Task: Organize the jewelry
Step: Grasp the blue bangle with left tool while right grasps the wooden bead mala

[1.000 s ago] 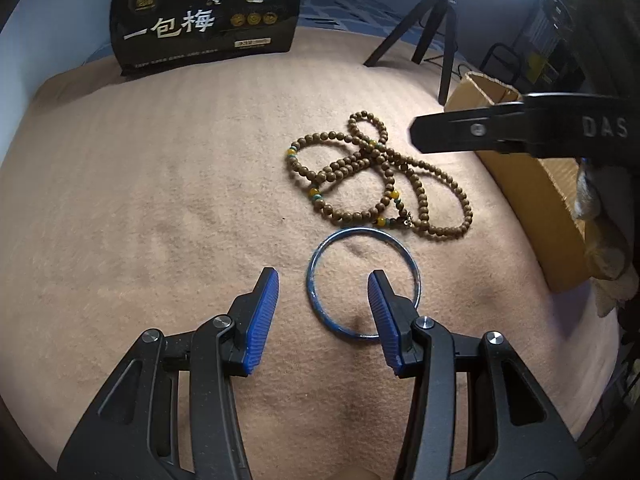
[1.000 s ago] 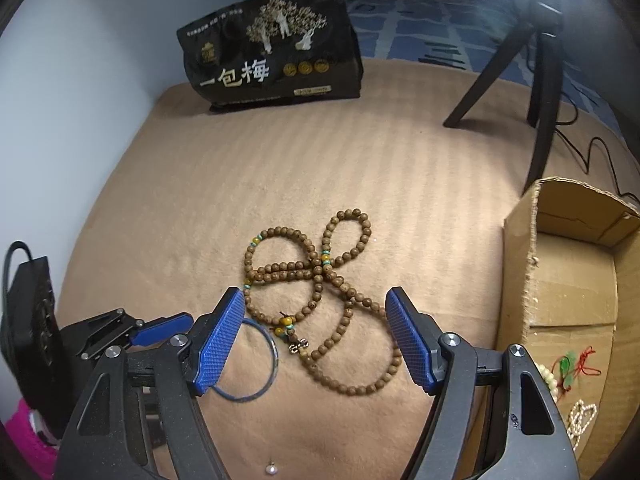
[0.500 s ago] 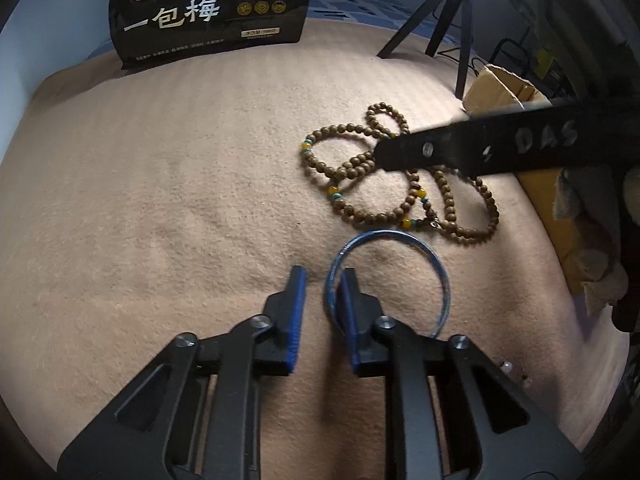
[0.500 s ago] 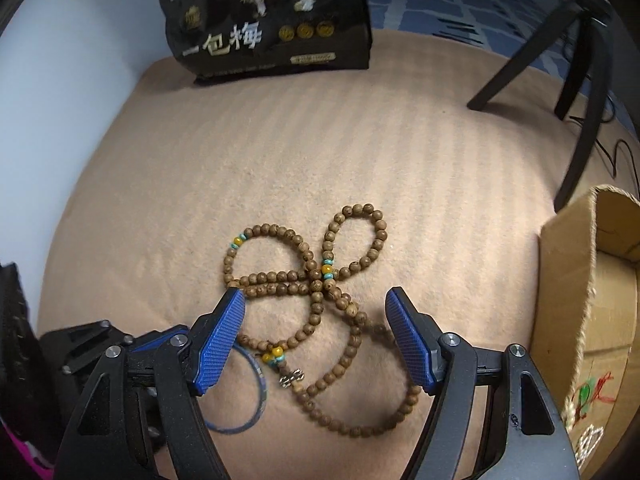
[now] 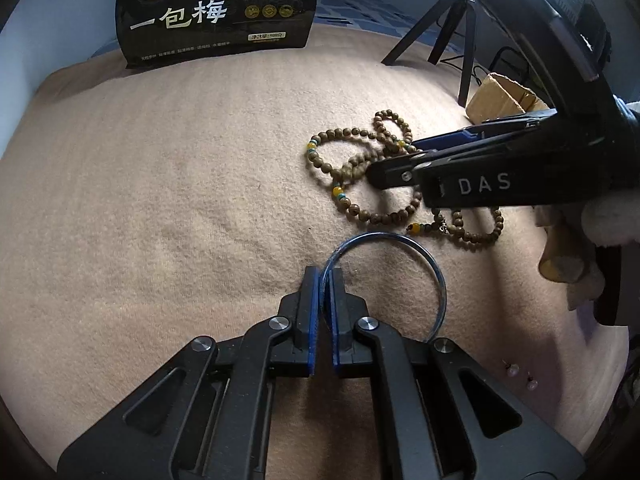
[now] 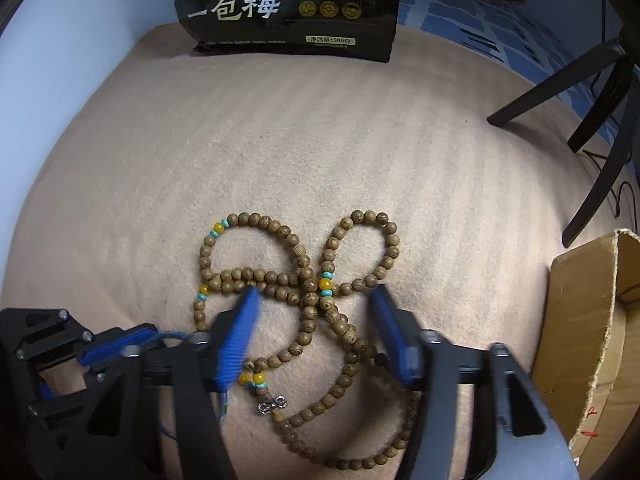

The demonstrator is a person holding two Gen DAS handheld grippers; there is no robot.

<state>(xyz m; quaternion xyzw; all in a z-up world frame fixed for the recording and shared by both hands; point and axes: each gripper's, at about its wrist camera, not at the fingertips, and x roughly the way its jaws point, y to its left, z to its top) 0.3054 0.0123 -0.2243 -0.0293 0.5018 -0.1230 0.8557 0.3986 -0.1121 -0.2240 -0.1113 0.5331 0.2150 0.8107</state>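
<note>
A thin blue bangle point(image 5: 437, 272) lies on the beige blanket, and my left gripper point(image 5: 324, 277) is shut on its near-left rim. Just beyond it, a long string of brown wooden beads point(image 5: 360, 213) with yellow and turquoise accents lies in loops. My right gripper point(image 6: 316, 304) points down over the beads point(image 6: 304, 276). Its jaws are closing with several strands between the blue pads point(image 6: 236, 332), and a wide gap is still left. From the left wrist view the right gripper point(image 5: 396, 160) reaches in from the right over the bead loops.
A cardboard box point(image 6: 580, 320) with small jewelry inside stands at the right edge. A black snack bag point(image 5: 216, 12) stands at the back, with tripod legs point(image 6: 600, 100) at the back right. Two small pearl studs point(image 5: 513, 370) lie near the blanket's right edge.
My left jaws closed from wide apart onto the bangle's rim. The right gripper came down closer over the beads and its jaws narrowed around the strands.
</note>
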